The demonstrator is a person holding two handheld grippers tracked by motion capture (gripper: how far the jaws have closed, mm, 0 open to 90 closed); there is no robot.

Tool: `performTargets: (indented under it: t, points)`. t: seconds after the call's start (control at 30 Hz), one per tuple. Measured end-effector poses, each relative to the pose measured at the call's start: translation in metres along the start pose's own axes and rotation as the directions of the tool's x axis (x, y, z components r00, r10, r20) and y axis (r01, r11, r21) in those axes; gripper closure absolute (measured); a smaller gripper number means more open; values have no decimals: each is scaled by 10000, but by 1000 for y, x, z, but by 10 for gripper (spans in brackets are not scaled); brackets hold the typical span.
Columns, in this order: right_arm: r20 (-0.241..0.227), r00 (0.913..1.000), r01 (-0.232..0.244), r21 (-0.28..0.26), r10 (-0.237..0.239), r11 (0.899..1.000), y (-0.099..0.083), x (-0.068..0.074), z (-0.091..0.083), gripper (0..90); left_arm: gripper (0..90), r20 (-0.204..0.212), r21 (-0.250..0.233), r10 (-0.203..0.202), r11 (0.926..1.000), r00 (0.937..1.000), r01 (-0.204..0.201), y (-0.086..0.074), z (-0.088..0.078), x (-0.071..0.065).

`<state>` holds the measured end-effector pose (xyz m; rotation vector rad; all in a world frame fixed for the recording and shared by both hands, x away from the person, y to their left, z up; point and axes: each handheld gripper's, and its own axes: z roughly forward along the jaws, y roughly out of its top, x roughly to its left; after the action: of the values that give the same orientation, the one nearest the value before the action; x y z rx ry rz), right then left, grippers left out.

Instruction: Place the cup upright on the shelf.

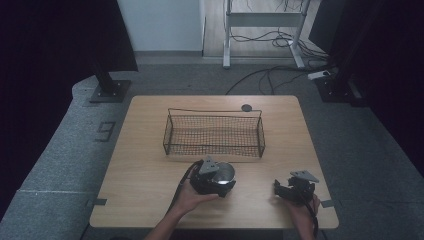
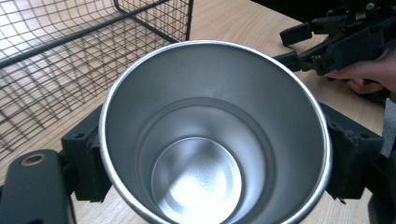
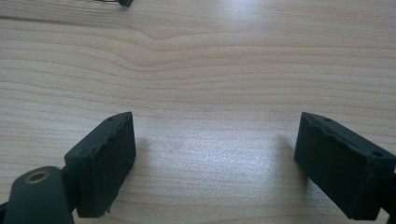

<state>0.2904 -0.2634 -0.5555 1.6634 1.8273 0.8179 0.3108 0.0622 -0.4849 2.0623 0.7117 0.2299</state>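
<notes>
A shiny steel cup stands mouth-up between the jaws of my left gripper, which is shut on its sides; the cup is empty inside. It sits just in front of the black wire basket, near the basket's front wall. My right gripper is open over bare wooden tabletop, its two black pads wide apart with nothing between them. In the high view that right gripper is held near the table's front right edge, and it also appears in the left gripper view.
The wooden table holds the empty wire basket at its middle. A small dark round disc lies at the far edge behind the basket. Beyond the table are stand bases and cables on the grey floor.
</notes>
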Motion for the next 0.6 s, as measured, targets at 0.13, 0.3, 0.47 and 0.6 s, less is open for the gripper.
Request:
performTargets:
  t: [0.13,0.3,0.47,0.6]
  points:
    - [3,10000,-11,5,11,10000,0,0,0,123,146,-99,-123,-21,9999,9999,20,2,-7,4]
    - [11,10000,-18,-4,18,10000,0,0,0,124,146,-76,-331,5,9995,10000,-7,6,-15,8]
    - [19,10000,-3,-15,3,10000,0,0,0,125,146,-64,-455,-180,9988,9998,177,7,-23,15]
    - [19,10000,-2,-18,2,10000,0,0,0,126,146,-86,-511,-327,9982,9994,323,9,-29,20]
